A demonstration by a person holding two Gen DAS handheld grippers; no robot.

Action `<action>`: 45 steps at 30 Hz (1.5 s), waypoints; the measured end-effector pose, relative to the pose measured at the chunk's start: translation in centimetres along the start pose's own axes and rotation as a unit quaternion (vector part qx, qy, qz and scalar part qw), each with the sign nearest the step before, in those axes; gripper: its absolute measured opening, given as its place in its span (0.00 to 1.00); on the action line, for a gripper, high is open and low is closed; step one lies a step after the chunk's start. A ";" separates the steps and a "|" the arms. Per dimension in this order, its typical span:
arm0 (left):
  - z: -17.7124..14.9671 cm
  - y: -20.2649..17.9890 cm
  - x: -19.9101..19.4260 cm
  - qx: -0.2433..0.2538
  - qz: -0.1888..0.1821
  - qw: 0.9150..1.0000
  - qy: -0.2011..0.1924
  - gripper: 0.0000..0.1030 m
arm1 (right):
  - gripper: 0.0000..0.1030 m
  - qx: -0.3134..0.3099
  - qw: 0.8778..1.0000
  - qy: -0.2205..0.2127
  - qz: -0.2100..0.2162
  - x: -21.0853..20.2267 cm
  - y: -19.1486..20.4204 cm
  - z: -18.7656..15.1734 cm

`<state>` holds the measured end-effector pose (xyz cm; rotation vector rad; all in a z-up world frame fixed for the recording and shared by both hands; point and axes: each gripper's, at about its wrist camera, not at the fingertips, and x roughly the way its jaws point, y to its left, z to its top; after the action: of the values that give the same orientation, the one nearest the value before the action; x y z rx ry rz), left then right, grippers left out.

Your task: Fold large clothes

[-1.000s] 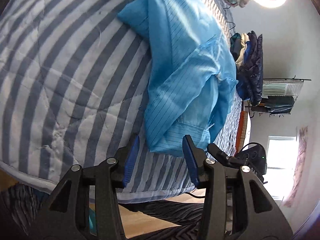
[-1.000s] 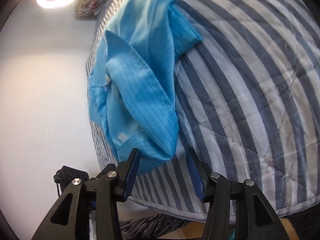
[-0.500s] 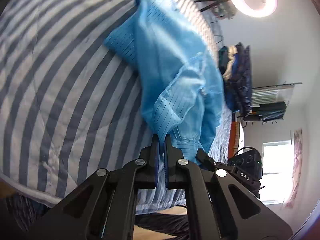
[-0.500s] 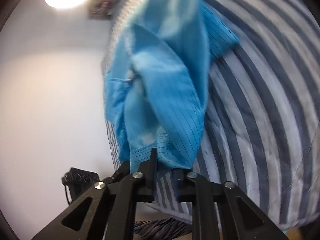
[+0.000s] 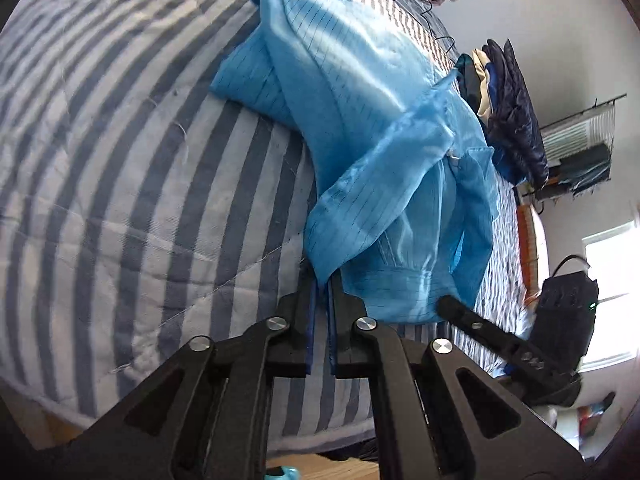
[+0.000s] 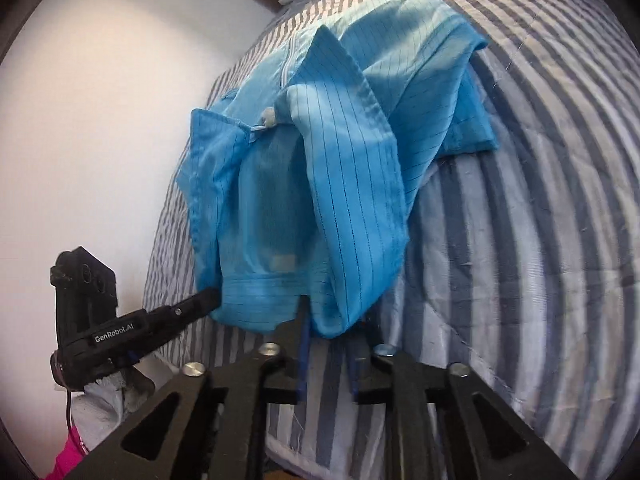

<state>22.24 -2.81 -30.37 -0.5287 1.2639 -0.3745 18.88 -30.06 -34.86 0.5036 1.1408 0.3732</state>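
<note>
Blue pinstriped garment [image 5: 372, 128] lies bunched on striped quilt [image 5: 120, 184]; its near end is lifted off the quilt, far end trails away beyond the fingertips. Left gripper [image 5: 321, 280] clenched tight on the near hem corner; cloth comes out from between the pads and drapes up and to the right of them. In the right wrist view the same garment [image 6: 344, 184] hangs just ahead of the fingers, cuff band at the bottom. Right gripper [image 6: 332, 320]: jaws have just been opening, a narrow gap now, a fold of the hem hangs down between the tips; whether the pads press it I can't tell. The left gripper's black finger [image 6: 188, 308] touches the cuff band, left of the right tips. Pile of dark clothes [image 5: 508, 104] well past the garment, at the far right.
</note>
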 end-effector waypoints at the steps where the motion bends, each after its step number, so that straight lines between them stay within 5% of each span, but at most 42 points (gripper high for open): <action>1: 0.0 -0.2 -0.6 0.006 -0.001 1.000 0.003 0.02 | 0.28 -0.005 1.000 0.003 -0.002 -1.0 -0.1 0.1; 5: 0.2 -0.7 -3.4 0.029 -0.007 1.000 -0.007 0.06 | 0.29 -0.038 0.999 0.004 0.007 -4.5 0.4 0.9; 9: 2.1 -1.1 -6.3 0.041 -0.009 0.998 -0.039 0.13 | 0.32 -0.061 0.997 -0.042 0.007 -8.8 0.2 3.0; 14: 8.4 -0.9 -7.4 0.031 0.019 0.995 -0.094 0.15 | 0.33 -0.101 0.987 -0.103 -0.073 -9.8 -0.2 7.8; 18: 13.1 -1.1 -6.2 0.044 0.034 0.991 -0.118 0.15 | 0.33 -0.109 0.985 -0.108 -0.077 -7.7 -0.6 11.3; 26: 15.7 1.2 1.0 0.066 0.085 0.993 -0.053 0.15 | 0.27 -0.113 0.988 -0.058 -0.092 -1.4 -2.3 14.9; 32: 15.5 2.3 2.1 0.061 0.071 0.995 -0.027 0.15 | 0.25 -0.090 0.993 -0.009 -0.078 -1.1 -4.0 14.6; 40: 17.6 1.3 0.1 0.041 0.029 0.997 -0.062 0.16 | 0.31 -0.102 0.988 -0.109 -0.049 -4.6 -2.4 18.3; 43: 18.6 1.2 0.2 0.034 0.017 0.997 -0.067 0.35 | 0.32 -0.111 0.986 -0.113 -0.053 -3.2 -1.8 19.2; 45: 19.1 1.4 0.3 0.022 0.001 0.997 -0.076 0.39 | 0.34 -0.113 0.986 -0.109 -0.056 -2.0 -1.7 19.6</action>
<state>40.70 1.45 -27.41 -0.5099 1.1068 -0.3532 36.37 -36.20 -27.88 0.2711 0.8974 0.3367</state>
